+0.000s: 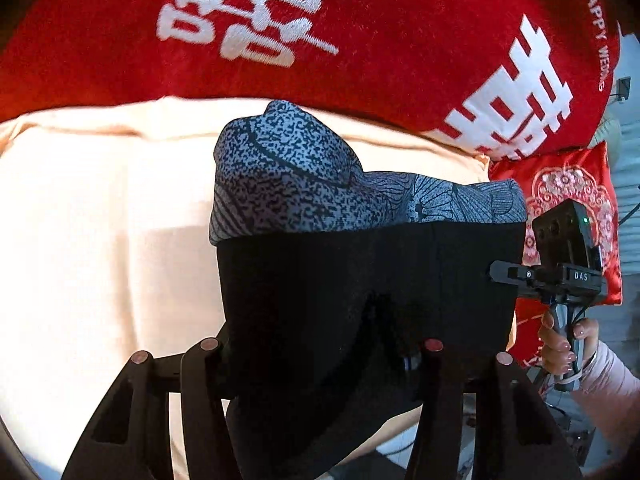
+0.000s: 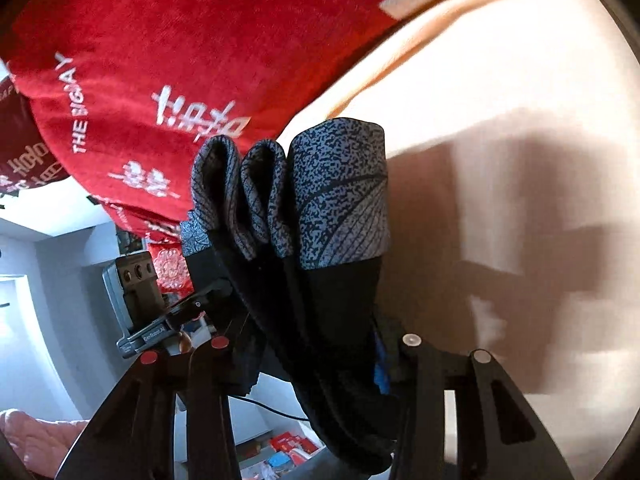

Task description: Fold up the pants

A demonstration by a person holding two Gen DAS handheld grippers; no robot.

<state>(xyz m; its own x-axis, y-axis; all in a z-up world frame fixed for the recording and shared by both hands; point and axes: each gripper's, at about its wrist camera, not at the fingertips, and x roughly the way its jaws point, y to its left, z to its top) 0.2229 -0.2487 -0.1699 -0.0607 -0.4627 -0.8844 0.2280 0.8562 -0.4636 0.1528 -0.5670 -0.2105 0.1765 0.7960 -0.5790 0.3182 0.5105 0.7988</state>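
The pants (image 1: pixel 360 280) are a folded bundle, black with a blue-grey speckled and leaf-printed band on top, lifted over the cream sheet (image 1: pixel 100 220). My left gripper (image 1: pixel 320 346) is shut on the black cloth at the near edge. In the same view my right gripper (image 1: pixel 505 273) pinches the bundle's right edge, with a person's hand (image 1: pixel 560 344) on its handle. The right wrist view shows the pants (image 2: pixel 332 208) hanging in several folded layers between the fingers of my right gripper (image 2: pixel 316 342), which is shut on them. My left gripper (image 2: pixel 204 300) grips the far left edge.
A big red blanket with white characters (image 1: pixel 360 40) lies along the back of the bed. A small red embroidered cushion (image 1: pixel 568 192) sits at the right. Off the bed's edge are a pale wall, a cable and boxes on the floor (image 2: pixel 288 448).
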